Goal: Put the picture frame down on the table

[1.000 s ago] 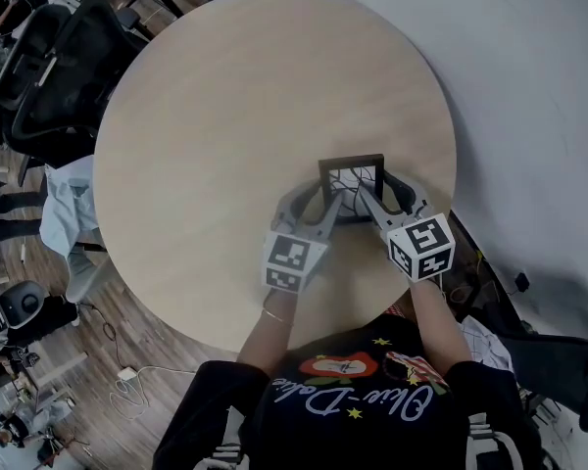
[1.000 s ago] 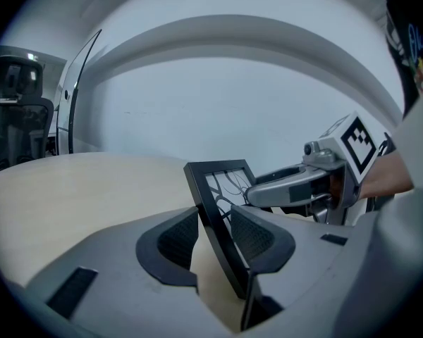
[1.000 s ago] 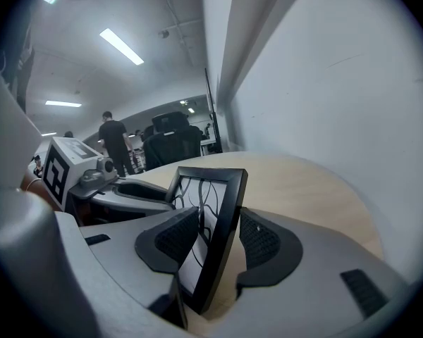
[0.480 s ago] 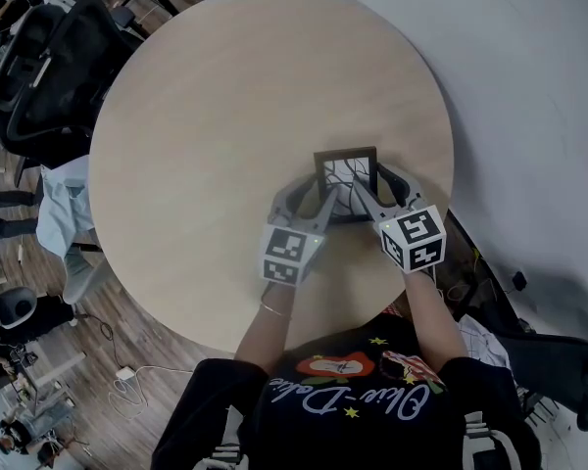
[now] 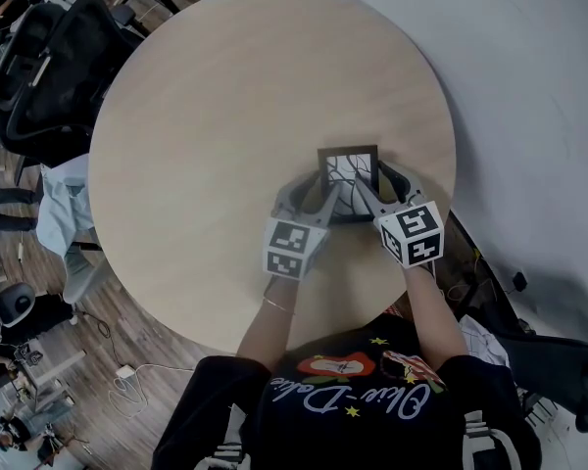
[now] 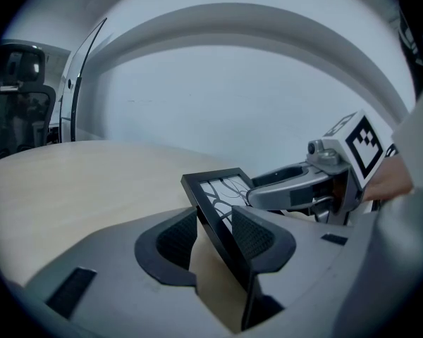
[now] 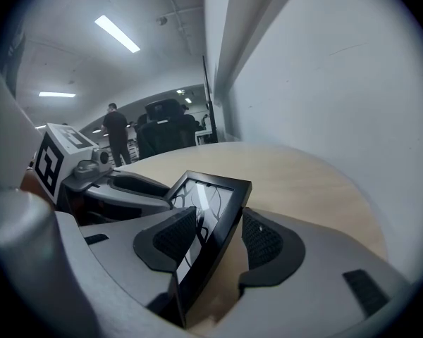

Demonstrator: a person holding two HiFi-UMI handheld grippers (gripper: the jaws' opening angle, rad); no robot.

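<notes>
A small black picture frame (image 5: 348,164) with a white print of dark branching lines is held tilted over the near right part of the round beige table (image 5: 225,106). My left gripper (image 5: 318,197) grips its left side and my right gripper (image 5: 368,192) its right side. In the left gripper view the frame (image 6: 215,192) runs slanted between the pads of the left gripper (image 6: 215,234), with the right gripper (image 6: 303,189) beyond. In the right gripper view the frame (image 7: 208,210) sits between the pads of the right gripper (image 7: 218,234). Whether its lower edge touches the table is hidden.
The table's right edge (image 5: 449,174) lies close to the frame. Black office chairs (image 5: 49,57) stand at the far left, past the table. A person (image 7: 116,134) stands far off in the room. Cables lie on the wood floor (image 5: 118,360).
Both grippers and the frame have drifted slightly away from the body across the table. The hold on the frame is unchanged.
</notes>
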